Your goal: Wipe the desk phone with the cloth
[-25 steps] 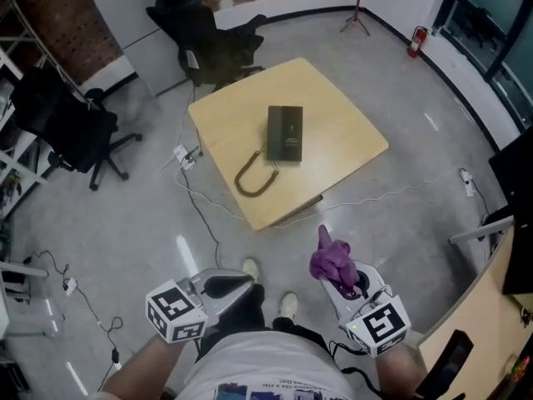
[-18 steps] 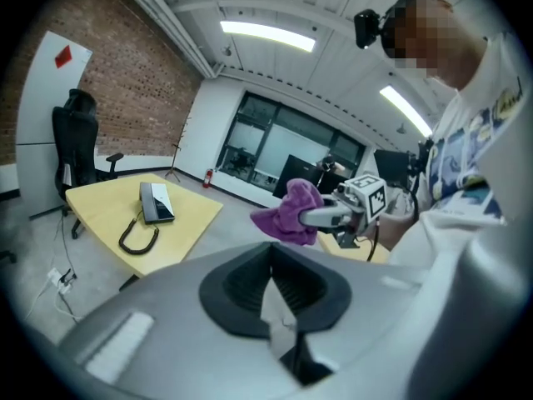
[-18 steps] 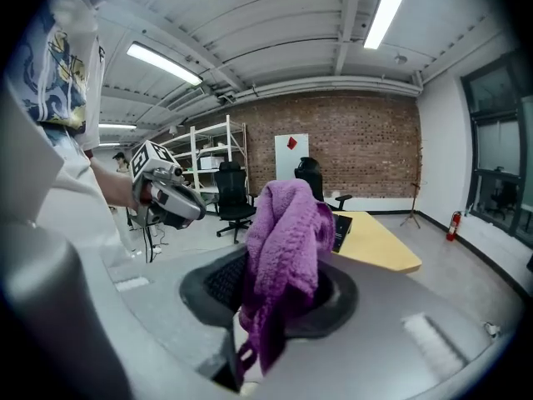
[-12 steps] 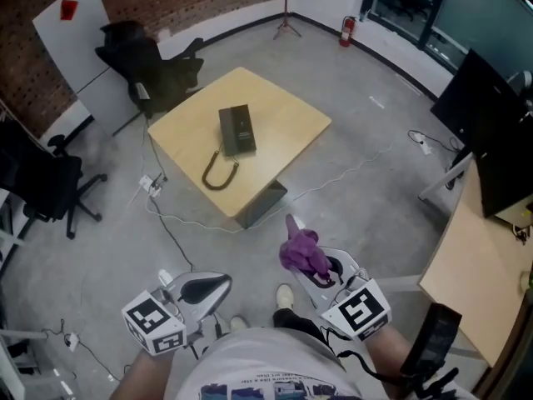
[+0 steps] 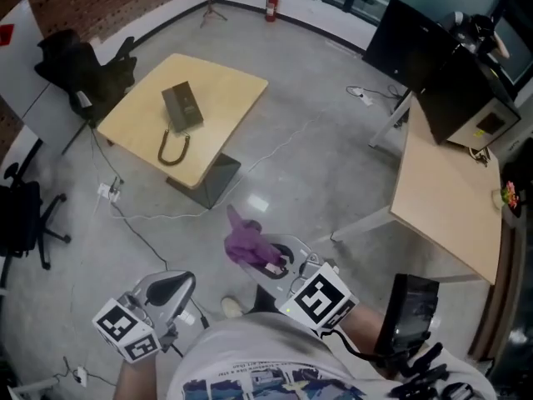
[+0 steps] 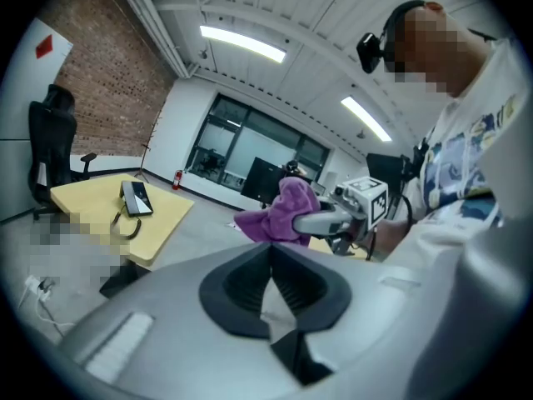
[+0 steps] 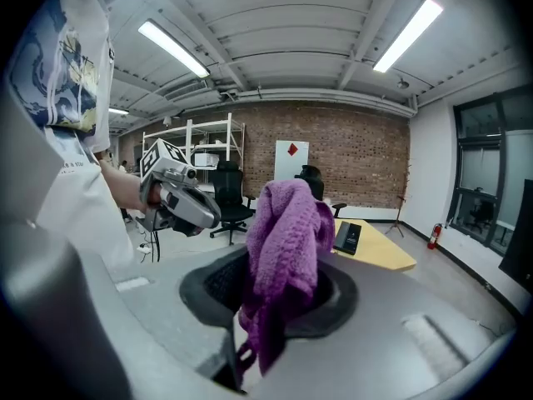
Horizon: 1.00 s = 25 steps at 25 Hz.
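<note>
Cloth (image 7: 287,240) purple, fuzzy, bunched, perhaps knitted

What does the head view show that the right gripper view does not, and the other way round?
Only the head view: the second desk with monitors at right. Only the right gripper view: ceiling lights and white shelving. Both: the purple cloth clamped in the right hand-held gripper, the desk phone on the yellow table, and the left hand-held gripper.

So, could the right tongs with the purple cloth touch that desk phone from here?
Probably not: the right tongs, shut on the cloth, are far from the desk phone, with a stretch of floor between.
</note>
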Available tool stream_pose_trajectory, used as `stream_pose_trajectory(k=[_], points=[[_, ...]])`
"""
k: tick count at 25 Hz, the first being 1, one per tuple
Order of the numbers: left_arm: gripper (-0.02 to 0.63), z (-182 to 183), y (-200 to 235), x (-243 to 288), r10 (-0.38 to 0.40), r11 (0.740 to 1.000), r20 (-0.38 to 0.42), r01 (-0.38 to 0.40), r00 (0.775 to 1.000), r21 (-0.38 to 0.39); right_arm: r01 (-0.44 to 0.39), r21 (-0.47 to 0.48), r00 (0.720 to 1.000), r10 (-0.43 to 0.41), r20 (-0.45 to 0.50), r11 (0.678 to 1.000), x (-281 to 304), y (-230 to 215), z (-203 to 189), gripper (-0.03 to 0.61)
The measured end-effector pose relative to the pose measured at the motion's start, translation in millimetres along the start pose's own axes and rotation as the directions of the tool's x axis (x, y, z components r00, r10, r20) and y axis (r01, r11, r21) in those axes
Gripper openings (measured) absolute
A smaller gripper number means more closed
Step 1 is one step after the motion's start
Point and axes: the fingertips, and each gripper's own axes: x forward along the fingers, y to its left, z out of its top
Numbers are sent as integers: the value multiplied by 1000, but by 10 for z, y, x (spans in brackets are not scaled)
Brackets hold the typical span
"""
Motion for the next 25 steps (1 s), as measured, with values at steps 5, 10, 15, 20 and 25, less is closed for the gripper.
stream_pose_trajectory(k=[5,10,15,20,25], points=[[8,-44,-59,-126,-24,1000,6,24,1000,6,4,-7,1000,-4,-7,1000,41,235,32,104],[6,-95,-93,-187,-42,999,9,42,999,0,6,-22,1000,-7,-23,1000,90,339,49,104],[8,-115,-112,-207,-40,999,12,40,999,-4,-3,-41,999,1,-38,999,102,369,75,104],[8,-159,-119,-244,-37,999,11,38,999,-6,-6,-51,999,4,-39,999,127,424,97,104],[6,-169,-139,-239,-42,999,2,42,999,11,-10,-55,999,8,-37,998,134,454,111,104]])
